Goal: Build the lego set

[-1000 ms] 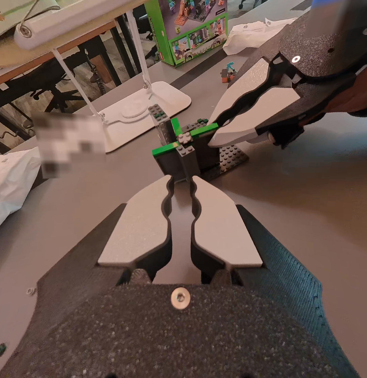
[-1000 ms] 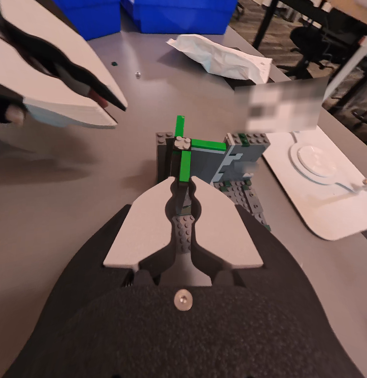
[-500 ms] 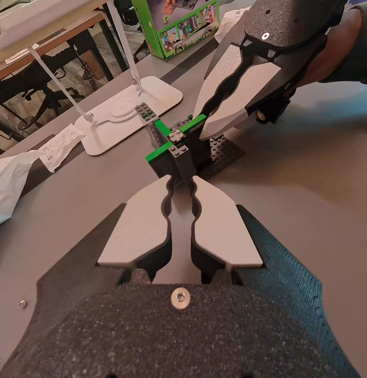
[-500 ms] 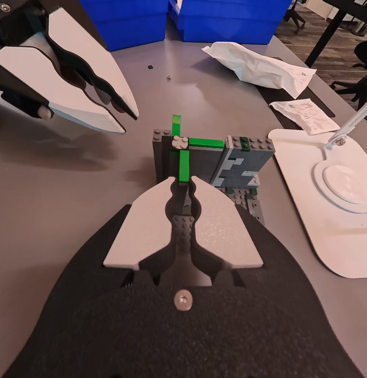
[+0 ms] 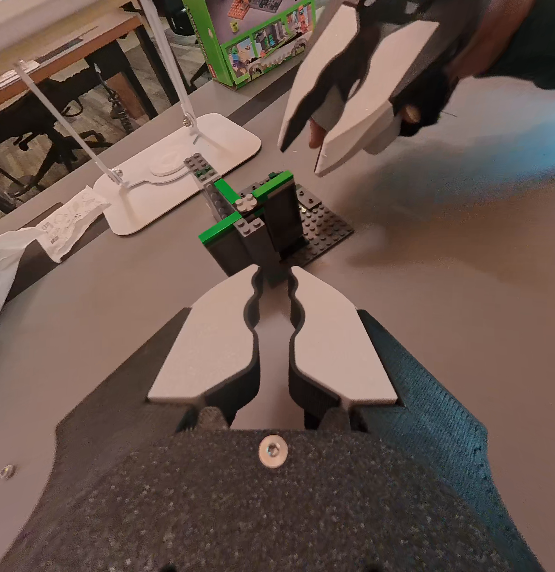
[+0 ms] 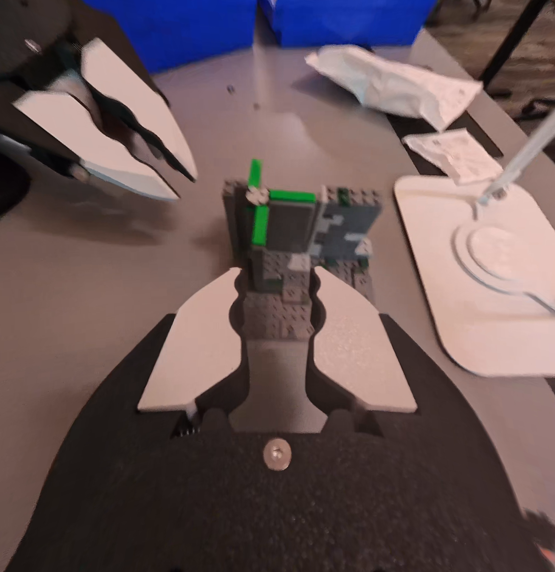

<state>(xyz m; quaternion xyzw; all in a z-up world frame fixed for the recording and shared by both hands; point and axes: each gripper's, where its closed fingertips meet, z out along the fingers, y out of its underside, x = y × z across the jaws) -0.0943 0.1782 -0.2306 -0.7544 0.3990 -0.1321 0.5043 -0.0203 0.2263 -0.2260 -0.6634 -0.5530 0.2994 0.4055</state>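
The lego build (image 5: 254,235) stands on a dark grey baseplate (image 5: 325,229): grey walls with green strips on top and a small light grey piece at the corner. My left gripper (image 5: 274,270) is nearly shut and holds nothing, its tips just short of a dark wall's edge. In the right wrist view it (image 6: 185,187) hangs to the left of the build (image 6: 288,223), apart from it. My right gripper (image 6: 277,269) is open and empty, its fingers either side of the baseplate's (image 6: 276,318) near part. In the left wrist view it (image 5: 301,161) hovers above the build's far right.
A white stand base (image 5: 177,173) with thin rods lies just beyond the build, also in the right wrist view (image 6: 486,278). A green lego box (image 5: 257,40), blue bins (image 6: 192,28), white paper bags (image 6: 387,83) (image 5: 72,219) and tiny loose bits (image 6: 229,89) lie around on the grey table. About 10 centimeters separates my left fingertips from my right.
My right gripper has opened, let go of the green-topped wall and pulled back and up. My left gripper has kept its narrow gap and drawn back a little from the build.
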